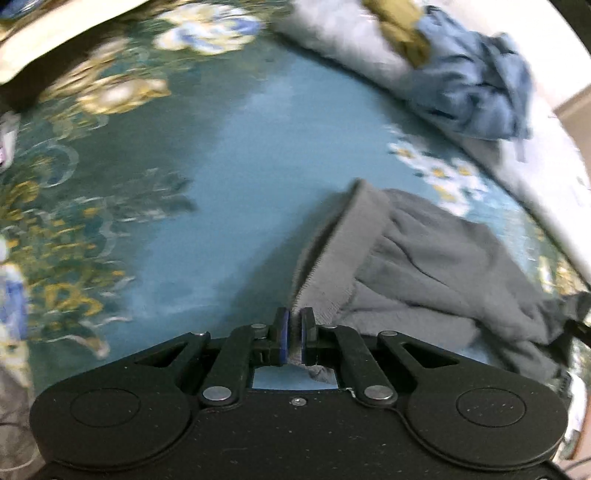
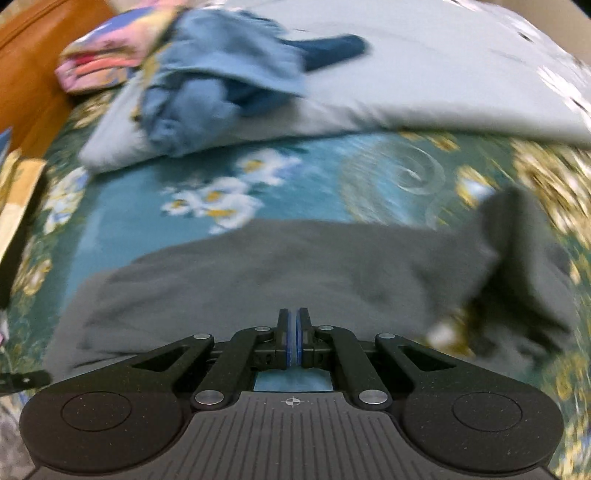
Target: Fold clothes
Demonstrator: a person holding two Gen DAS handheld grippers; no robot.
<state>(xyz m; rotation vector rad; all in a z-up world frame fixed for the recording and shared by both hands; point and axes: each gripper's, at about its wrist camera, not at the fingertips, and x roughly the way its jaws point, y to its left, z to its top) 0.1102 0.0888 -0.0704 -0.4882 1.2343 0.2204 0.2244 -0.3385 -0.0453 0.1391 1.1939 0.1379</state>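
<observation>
A grey garment (image 1: 424,266) lies on a teal flowered bedspread (image 1: 229,177). My left gripper (image 1: 294,325) is shut on the ribbed hem of the garment, which runs up and right from the jaws. In the right wrist view the same grey garment (image 2: 280,266) spreads across the bed in front of my right gripper (image 2: 294,328). The right jaws are closed tight with only a thin blue line between the pads; whether cloth sits between them cannot be seen. A grey sleeve or cuff (image 2: 524,251) sticks up at the right, blurred.
A pale grey pillow (image 2: 424,81) lies at the back with crumpled blue clothes (image 2: 221,85) on it; they also show in the left wrist view (image 1: 480,88) beside an olive garment (image 1: 399,26). A pink flowered cloth (image 2: 107,55) and a wooden headboard (image 2: 33,55) are at the far left.
</observation>
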